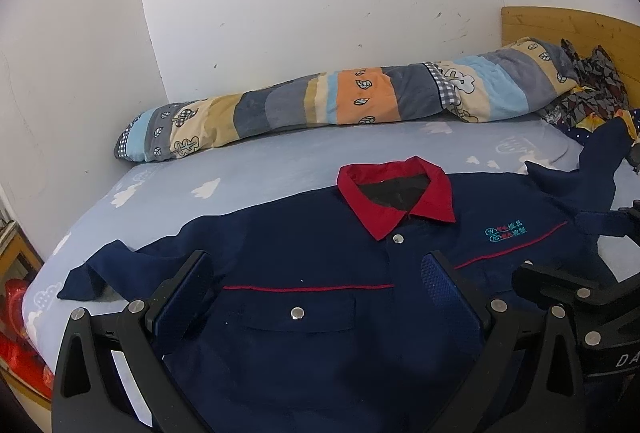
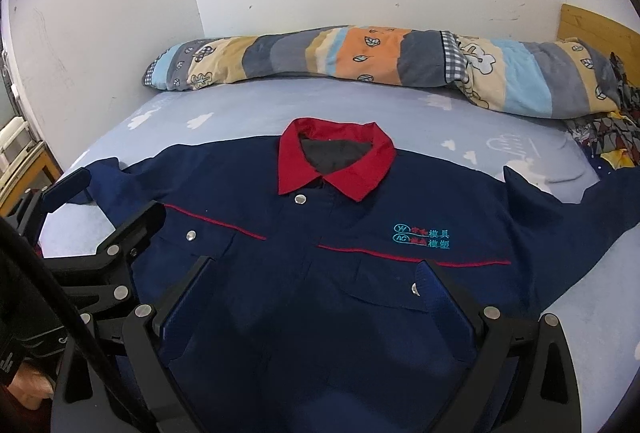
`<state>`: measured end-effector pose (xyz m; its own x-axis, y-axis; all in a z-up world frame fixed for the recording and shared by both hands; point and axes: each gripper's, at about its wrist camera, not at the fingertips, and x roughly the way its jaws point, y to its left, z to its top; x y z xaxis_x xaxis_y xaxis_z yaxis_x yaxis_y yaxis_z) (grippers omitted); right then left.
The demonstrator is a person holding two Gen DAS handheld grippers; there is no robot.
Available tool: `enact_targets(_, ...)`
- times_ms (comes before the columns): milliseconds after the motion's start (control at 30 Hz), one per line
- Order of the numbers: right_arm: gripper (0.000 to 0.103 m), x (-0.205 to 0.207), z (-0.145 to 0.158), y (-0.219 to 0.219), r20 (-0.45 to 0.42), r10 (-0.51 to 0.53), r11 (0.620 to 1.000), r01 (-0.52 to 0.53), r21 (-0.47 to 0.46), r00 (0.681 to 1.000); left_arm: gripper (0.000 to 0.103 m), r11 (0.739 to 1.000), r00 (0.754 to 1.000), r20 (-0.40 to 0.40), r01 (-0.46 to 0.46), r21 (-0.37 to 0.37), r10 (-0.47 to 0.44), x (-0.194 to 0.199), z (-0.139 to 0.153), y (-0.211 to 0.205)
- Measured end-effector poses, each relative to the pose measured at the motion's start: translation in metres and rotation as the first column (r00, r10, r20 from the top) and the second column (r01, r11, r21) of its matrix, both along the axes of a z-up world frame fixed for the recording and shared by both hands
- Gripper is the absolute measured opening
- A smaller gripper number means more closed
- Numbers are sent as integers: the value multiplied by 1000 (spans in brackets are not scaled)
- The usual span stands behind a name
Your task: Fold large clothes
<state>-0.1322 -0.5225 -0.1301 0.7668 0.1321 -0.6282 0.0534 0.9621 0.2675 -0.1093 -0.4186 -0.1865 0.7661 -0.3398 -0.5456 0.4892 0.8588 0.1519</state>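
A navy work jacket [image 1: 320,245] with a red collar [image 1: 400,193] lies flat, front up, on the bed; it also shows in the right wrist view [image 2: 340,225], with both sleeves spread to the sides. My left gripper [image 1: 320,273] is open and empty, hovering over the jacket's left chest pocket. My right gripper [image 2: 316,277] is open and empty over the jacket's lower front. The left gripper also shows at the left edge of the right wrist view [image 2: 108,189], and the right gripper at the right edge of the left wrist view [image 1: 580,245].
A light blue bed sheet [image 1: 240,173] with white clouds covers the bed. A striped rolled quilt [image 1: 320,101] lies along the white wall. Patterned clothes [image 1: 588,89] are heaped by the wooden headboard [image 1: 560,25]. A red object [image 1: 20,333] sits beside the bed's left edge.
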Motion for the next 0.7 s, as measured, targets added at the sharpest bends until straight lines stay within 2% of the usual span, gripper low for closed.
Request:
enact_targets(67,101,0,-1,0,-7,-11,1000,11,13,1000,103,1000,1000,-8,18,5,-18,-7,17,23)
enact_targets(200,101,-1,0,4,-29,-30,1000,30,0,999,103,999,999,-13,48,14,-47,-16,32,53)
enact_targets(333,101,0,-3,2,-74,-89,996,90,15,993,103,998,998,-8,60,15,-60,-21,33,73)
enact_targets(367,101,0,-2,2,-73,-86,996,88,15,994,103,997,997,-13,73,22,-73,-23,43,82)
enact_targets(700,101,-1,1,7,-88,-103,995,104,5,991,103,996,996,-12,86,32,-85,-28,58,97)
